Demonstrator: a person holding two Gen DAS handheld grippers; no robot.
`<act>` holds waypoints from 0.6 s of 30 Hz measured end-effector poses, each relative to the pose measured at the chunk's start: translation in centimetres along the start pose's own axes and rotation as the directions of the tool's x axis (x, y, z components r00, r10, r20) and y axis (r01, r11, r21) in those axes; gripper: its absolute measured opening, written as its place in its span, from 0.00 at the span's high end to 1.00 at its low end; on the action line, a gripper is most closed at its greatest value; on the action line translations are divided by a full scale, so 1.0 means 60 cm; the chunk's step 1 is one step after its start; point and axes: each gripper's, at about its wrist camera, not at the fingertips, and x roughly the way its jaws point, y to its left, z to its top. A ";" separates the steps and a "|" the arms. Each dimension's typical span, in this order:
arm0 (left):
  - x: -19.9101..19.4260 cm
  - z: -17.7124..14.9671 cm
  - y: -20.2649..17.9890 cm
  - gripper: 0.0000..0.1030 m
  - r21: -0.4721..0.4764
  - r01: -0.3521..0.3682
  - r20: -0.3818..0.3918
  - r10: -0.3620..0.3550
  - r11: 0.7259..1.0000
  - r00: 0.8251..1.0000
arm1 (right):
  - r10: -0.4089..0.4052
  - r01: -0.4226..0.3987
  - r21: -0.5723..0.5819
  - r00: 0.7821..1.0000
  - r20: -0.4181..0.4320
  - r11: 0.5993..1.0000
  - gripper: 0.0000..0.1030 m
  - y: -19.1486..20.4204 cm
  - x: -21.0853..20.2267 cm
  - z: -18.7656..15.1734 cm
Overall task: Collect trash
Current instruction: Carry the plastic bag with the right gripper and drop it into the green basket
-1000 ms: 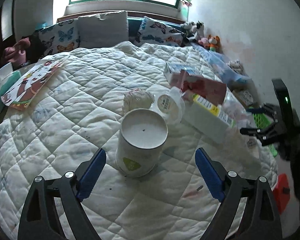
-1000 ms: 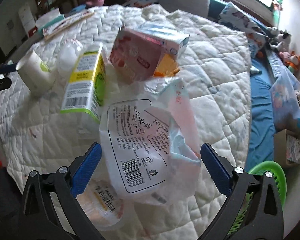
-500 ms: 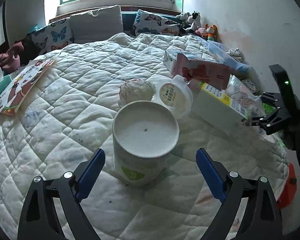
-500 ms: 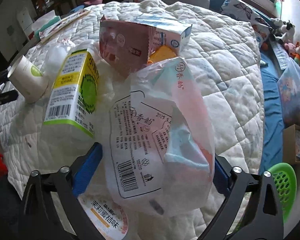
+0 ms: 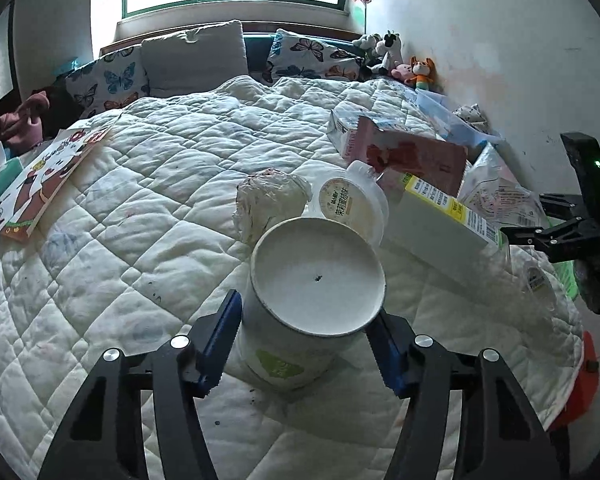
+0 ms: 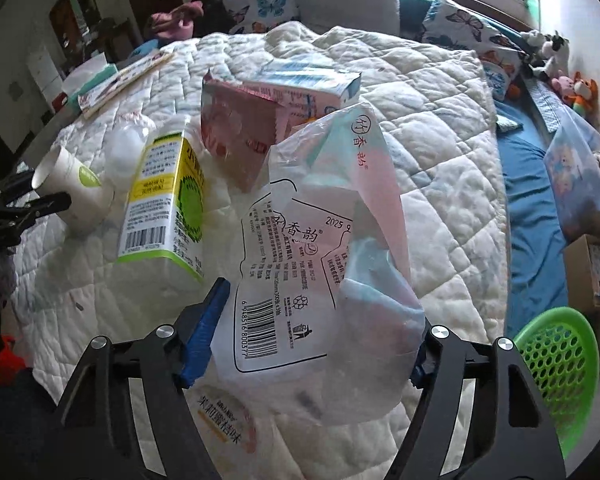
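Barely begun, I judge: my left gripper [image 5: 306, 344] has narrowed its jaws against the paper cup [image 5: 314, 300] on the bed [image 5: 140, 208]; the right gripper [image 6: 316, 332] pinches the plastic bag [image 6: 332, 248]. Cartons [image 6: 168, 200] remain, green basket [image 6: 560, 364] beside.

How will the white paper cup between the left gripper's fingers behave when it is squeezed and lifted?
The paper cup looks empty, so it is probably light. Its thin open rim may buckle under a hard squeeze. The left gripper already touches or nearly touches both sides, so tipping seems unlikely.

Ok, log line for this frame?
left gripper: closed on paper cup | right gripper: closed on plastic bag | bed | green basket: unfilled
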 end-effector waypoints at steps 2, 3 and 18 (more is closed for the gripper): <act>-0.004 -0.001 0.000 0.43 -0.003 -0.005 0.006 0.005 1.000 1.000 | -0.002 0.002 0.014 1.000 0.016 1.000 0.30 -0.002 -0.010 -0.003; -0.006 -0.002 -0.001 0.43 -0.004 -0.006 0.008 0.006 1.000 1.000 | 0.001 -0.001 0.022 1.000 0.027 1.000 0.30 -0.002 -0.018 -0.005; -0.101 0.031 -0.057 0.44 0.041 0.081 0.121 -0.085 0.996 0.989 | -0.032 0.010 0.164 0.991 0.131 0.986 0.30 -0.031 -0.105 -0.066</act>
